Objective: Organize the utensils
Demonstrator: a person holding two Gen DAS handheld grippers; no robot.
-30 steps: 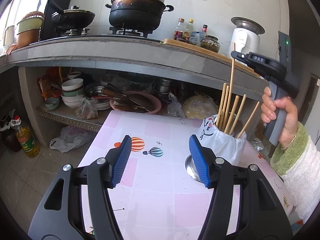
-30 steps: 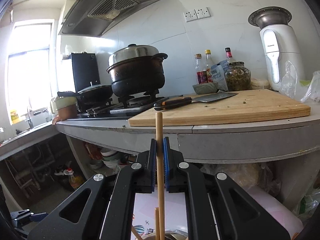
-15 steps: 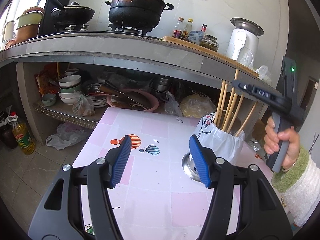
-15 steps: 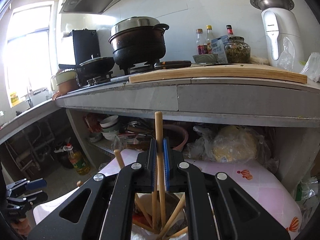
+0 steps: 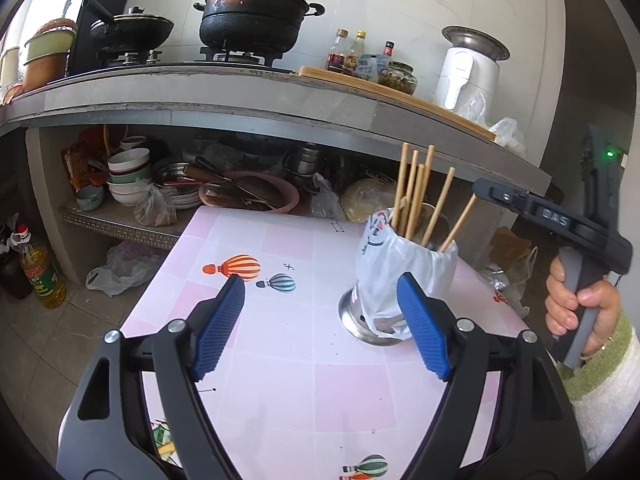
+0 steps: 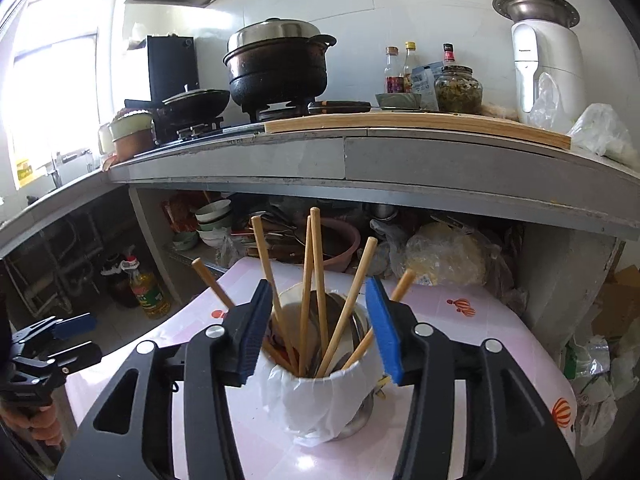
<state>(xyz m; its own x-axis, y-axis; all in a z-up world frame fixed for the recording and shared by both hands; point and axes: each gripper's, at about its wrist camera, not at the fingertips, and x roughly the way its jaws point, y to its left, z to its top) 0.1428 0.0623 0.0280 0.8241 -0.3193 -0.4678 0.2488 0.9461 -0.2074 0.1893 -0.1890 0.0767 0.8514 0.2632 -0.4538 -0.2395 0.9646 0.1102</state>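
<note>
A metal holder lined with a white plastic bag (image 5: pixel 394 268) stands on the pink table (image 5: pixel 288 364), with several wooden chopsticks (image 5: pixel 416 196) upright in it. My left gripper (image 5: pixel 320 320) is open and empty, low over the table just left of the holder. My right gripper (image 6: pixel 318 328) is open, its blue pads on either side of the holder (image 6: pixel 320 396) and chopsticks (image 6: pixel 316 276), holding nothing. In the left wrist view the right gripper's body (image 5: pixel 552 220) is right of the holder.
A grey counter (image 5: pixel 240 96) with pots, bottles, a cutting board and a white appliance (image 5: pixel 468 68) overhangs the table's far side. Bowls and pans fill the shelf below (image 5: pixel 168 196). Oil bottles (image 5: pixel 40 272) stand on the floor at left.
My right gripper lowered a chopstick into the holder and then opened, letting it go. The chopstick now stands with the others. My left gripper stayed open and almost still.
</note>
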